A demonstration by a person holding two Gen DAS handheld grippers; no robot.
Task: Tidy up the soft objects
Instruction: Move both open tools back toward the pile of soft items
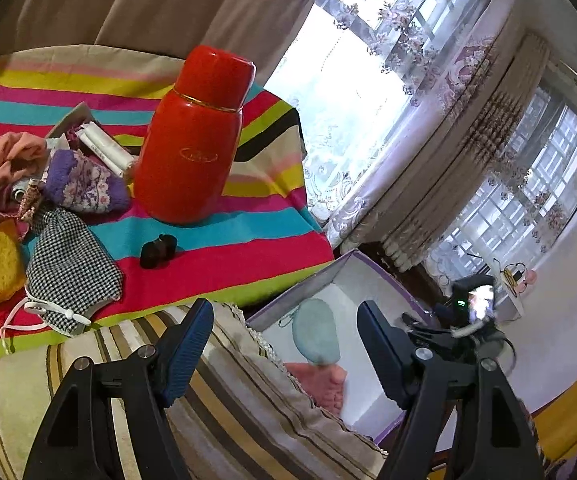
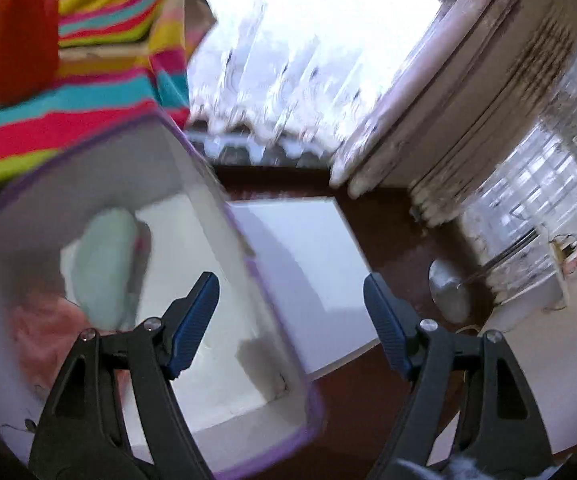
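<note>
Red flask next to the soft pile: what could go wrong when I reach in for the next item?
The red flask stands upright right beside the purple sock, so an open left gripper could tip it. The houndstooth pouch trails loose cords near the striped cloth edge, which may snag.

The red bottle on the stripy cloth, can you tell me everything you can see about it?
The red bottle is a shiny, hard-looking flask with a fat round body and a narrower red cap on top. A thin gold ring runs where the cap meets the body, and a small gold oval logo sits on the front. It is closed and stands upright on the striped cloth. A purple knitted sock lies right beside its base, and white rolls lie behind that. No gripper touches it.
</note>
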